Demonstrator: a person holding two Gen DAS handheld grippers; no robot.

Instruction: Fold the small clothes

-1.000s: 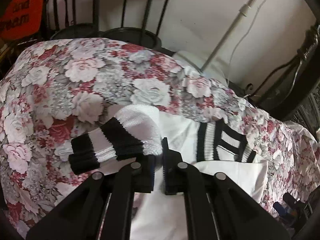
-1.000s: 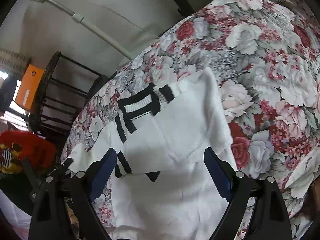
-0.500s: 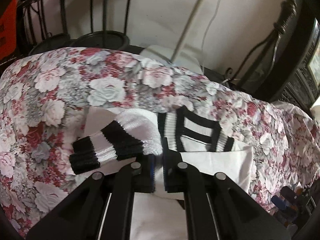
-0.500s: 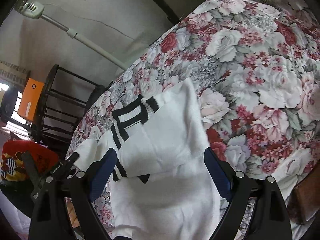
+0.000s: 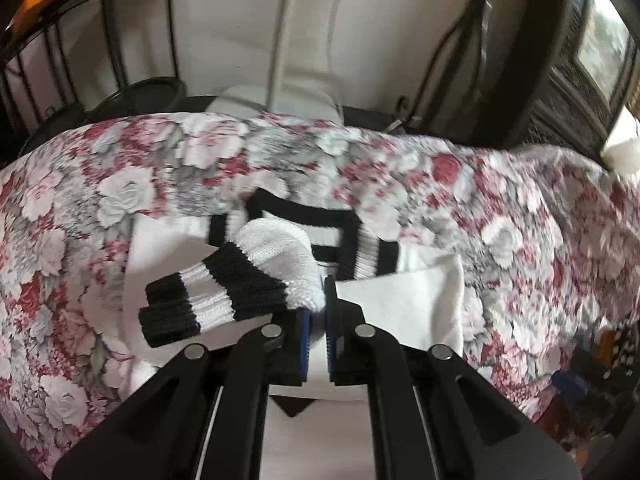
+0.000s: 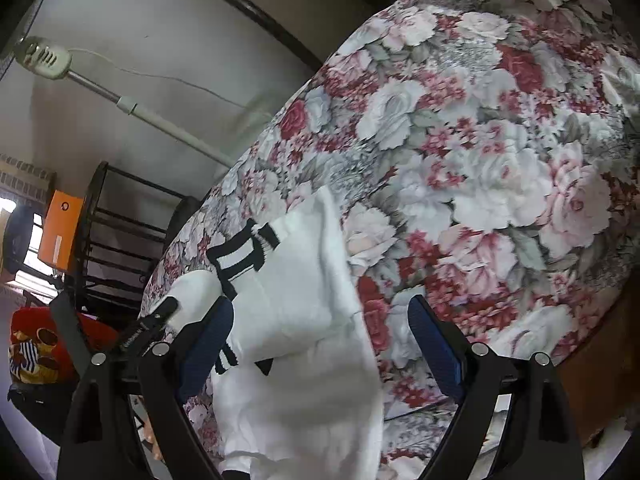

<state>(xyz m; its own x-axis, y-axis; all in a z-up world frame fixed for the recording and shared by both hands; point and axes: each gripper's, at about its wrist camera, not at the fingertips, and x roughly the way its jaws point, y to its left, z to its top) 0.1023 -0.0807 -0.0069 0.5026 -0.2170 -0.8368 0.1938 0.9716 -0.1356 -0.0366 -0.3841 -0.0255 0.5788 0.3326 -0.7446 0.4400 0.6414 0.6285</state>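
A white knit sweater with a black-and-white striped collar lies on a floral cloth. My left gripper is shut on its sleeve, and the striped cuff hangs out to the left, lifted over the sweater's body just in front of the collar. In the right wrist view the sweater lies partly folded, with the collar at its far left. My right gripper hovers open above the sweater's right edge, nothing between its blue pads.
A black metal rack with an orange box stands beyond the cloth's left end, beside a red printed item. A white lamp on a pole leans along the wall. The floral cloth stretches away to the right.
My left gripper has carried the sleeve rightward over the sweater, so the collar now sits right behind it. The right gripper has drifted right, staying open; the sweater now lies under its left half.
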